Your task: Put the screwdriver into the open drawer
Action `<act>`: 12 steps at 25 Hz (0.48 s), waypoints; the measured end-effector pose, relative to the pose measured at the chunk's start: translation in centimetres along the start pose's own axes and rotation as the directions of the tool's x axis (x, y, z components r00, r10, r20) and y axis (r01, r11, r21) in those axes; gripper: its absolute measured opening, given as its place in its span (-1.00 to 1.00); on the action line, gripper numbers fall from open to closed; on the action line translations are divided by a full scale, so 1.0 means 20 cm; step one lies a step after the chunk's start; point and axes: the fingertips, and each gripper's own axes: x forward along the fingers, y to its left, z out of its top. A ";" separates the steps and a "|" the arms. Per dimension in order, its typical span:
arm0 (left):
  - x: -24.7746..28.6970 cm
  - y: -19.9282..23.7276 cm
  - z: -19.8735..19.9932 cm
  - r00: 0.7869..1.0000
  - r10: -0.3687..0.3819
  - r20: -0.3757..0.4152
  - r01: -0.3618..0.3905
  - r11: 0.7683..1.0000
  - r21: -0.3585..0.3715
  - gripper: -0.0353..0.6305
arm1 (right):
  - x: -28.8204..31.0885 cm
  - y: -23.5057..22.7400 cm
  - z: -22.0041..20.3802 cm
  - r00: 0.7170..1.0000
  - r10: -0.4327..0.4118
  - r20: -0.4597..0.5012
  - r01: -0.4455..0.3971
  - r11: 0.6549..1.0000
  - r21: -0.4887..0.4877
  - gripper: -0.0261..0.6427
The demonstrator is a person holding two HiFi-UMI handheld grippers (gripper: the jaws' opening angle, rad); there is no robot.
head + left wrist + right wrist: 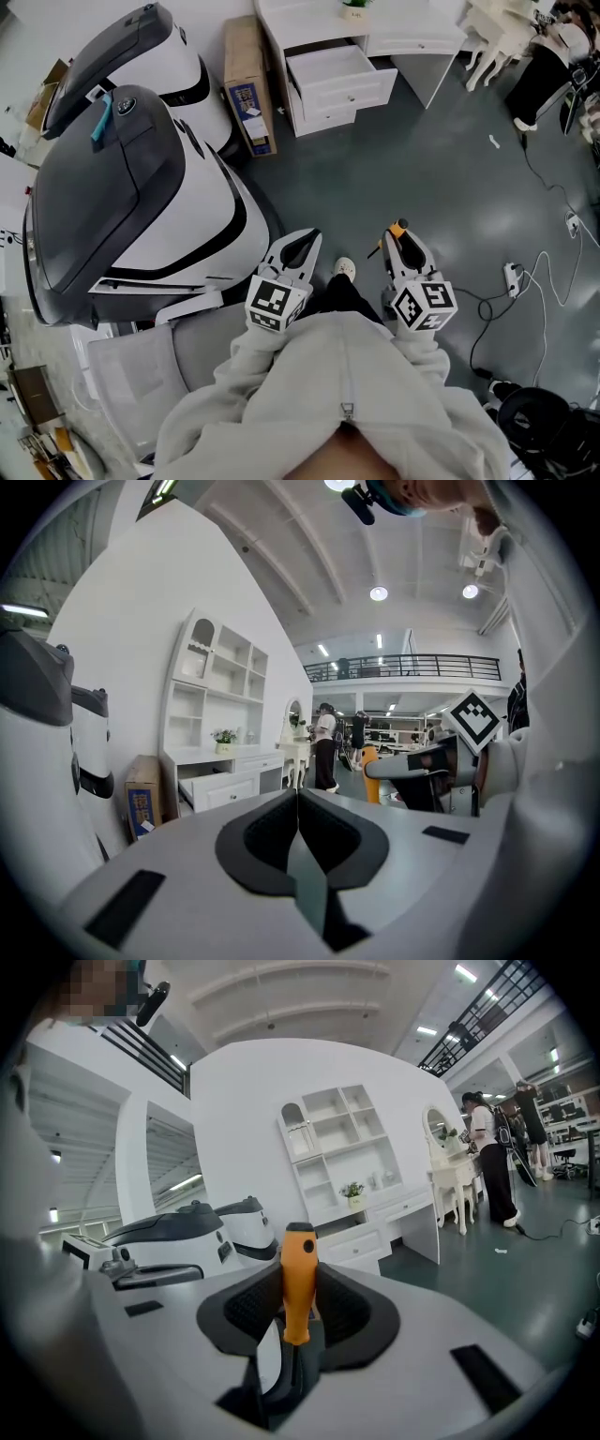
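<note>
An orange-handled screwdriver [300, 1288] stands upright between the pads of my right gripper [301, 1252], which is shut on it. In the head view that right gripper [401, 238] hangs over the grey floor with the screwdriver's orange end [400, 226] at its tip. My left gripper [302, 246] is beside it, and in its own view the left gripper [297, 803] is shut with nothing in it. The open drawer [339, 79] of a white desk lies far ahead; the drawer [221, 789] also shows in the left gripper view and the drawer [354, 1245] in the right one.
Two large grey-and-white machines [131, 202] stand to the left, close to my left gripper. A cardboard box [248, 84] leans beside the desk. Cables and a power strip [512, 277] lie on the floor at right. White furniture [502, 37] stands at the back right.
</note>
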 end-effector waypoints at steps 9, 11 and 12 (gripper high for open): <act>0.39 0.18 0.13 0.999 0.019 0.027 -0.019 1.000 -0.009 -0.84 | 0.33 -0.22 0.20 0.999 0.036 -0.014 -0.036 0.999 -0.007 -0.55; 0.45 0.22 0.15 0.999 0.029 0.028 -0.029 1.000 -0.010 -0.84 | 0.40 -0.25 0.24 0.999 0.041 -0.023 -0.041 0.999 -0.002 -0.55; 0.48 0.24 0.16 0.999 0.034 0.029 -0.034 0.999 -0.011 -0.84 | 0.44 -0.26 0.25 0.999 0.044 -0.026 -0.044 0.999 -0.001 -0.55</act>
